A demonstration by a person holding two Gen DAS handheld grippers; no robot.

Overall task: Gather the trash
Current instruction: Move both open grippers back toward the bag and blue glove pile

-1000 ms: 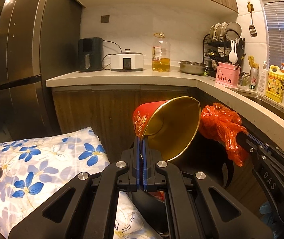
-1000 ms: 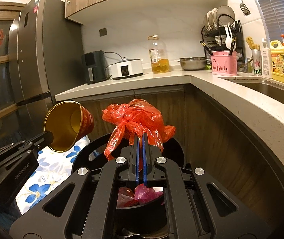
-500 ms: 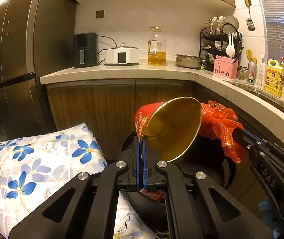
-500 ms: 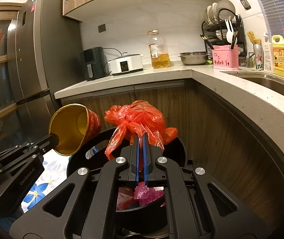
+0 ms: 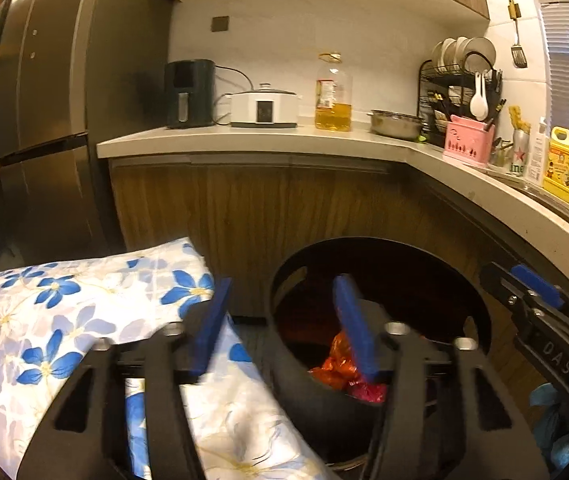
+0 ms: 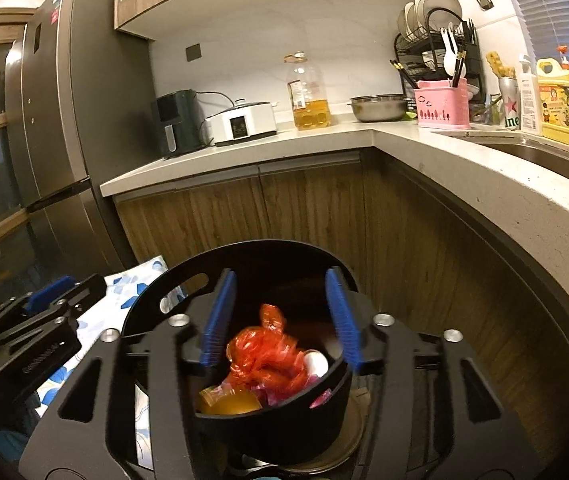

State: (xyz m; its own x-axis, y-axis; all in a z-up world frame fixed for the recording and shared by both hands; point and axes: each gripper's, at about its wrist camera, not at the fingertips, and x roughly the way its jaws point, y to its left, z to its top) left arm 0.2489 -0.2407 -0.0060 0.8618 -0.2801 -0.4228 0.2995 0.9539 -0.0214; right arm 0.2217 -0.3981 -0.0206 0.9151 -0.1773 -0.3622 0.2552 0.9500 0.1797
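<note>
Kitchen corner, two handheld grippers working over a black trash bin (image 6: 284,436) by the wood cabinets. The left gripper (image 5: 280,320) is standing with jaws wide and nothing between them, having just been opening; same for the right gripper (image 6: 280,316), jaws apart and empty, just been opening too. The red plastic bag (image 6: 264,356) is lying inside the bin on top of other rubbish, w/ a gold-lined cup (image 6: 228,400) tipped beside it, approx. at the near wall, though blur is making its exact rest hard to read. A blue-flowered cloth (image 5: 76,320) is covering the surface just left of the bin. Behind: counter (image 6: 324,140) w/ oil bottle (image 6: 310,96), white cooker (image 6: 244,120), dish rack (image 6: 436,40).
</note>
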